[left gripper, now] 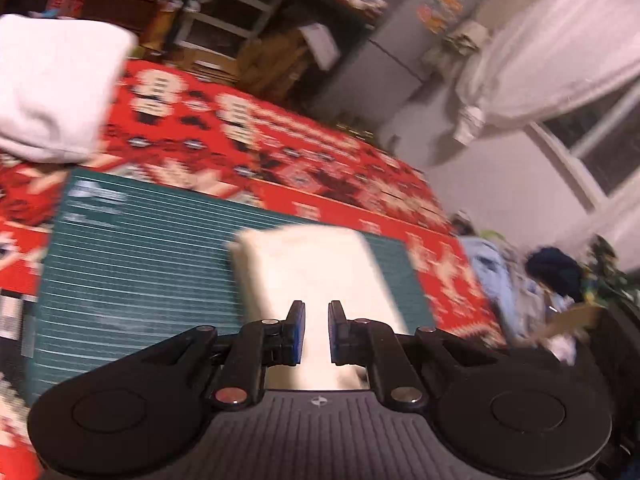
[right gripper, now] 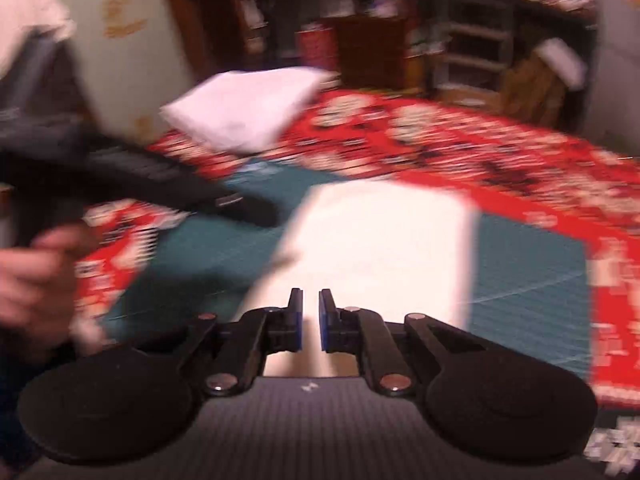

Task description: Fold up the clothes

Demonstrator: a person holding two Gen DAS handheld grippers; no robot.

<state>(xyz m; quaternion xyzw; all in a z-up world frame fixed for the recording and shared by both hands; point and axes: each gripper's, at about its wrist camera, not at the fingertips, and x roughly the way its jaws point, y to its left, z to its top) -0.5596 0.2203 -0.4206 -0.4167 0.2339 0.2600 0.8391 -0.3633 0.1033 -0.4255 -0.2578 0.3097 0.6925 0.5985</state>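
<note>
A folded white cloth (left gripper: 312,268) lies over the green cutting mat (left gripper: 132,272). In the left wrist view it runs straight into my left gripper (left gripper: 317,308), whose jaws stand close together with white fabric filling the narrow gap. My right gripper (right gripper: 310,300) holds the near edge of the same cloth (right gripper: 384,240) the same way. In the right wrist view the left gripper (right gripper: 168,180) comes in from the left, gripped by a hand (right gripper: 36,276), with its tip at the cloth's left edge. Both views are blurred by motion.
A second folded white garment (left gripper: 52,88) (right gripper: 248,112) rests at the far left of the red patterned tablecloth (left gripper: 280,140). Shelves and boxes (right gripper: 480,52) stand behind the table. Clothes are heaped (left gripper: 520,280) off its right edge.
</note>
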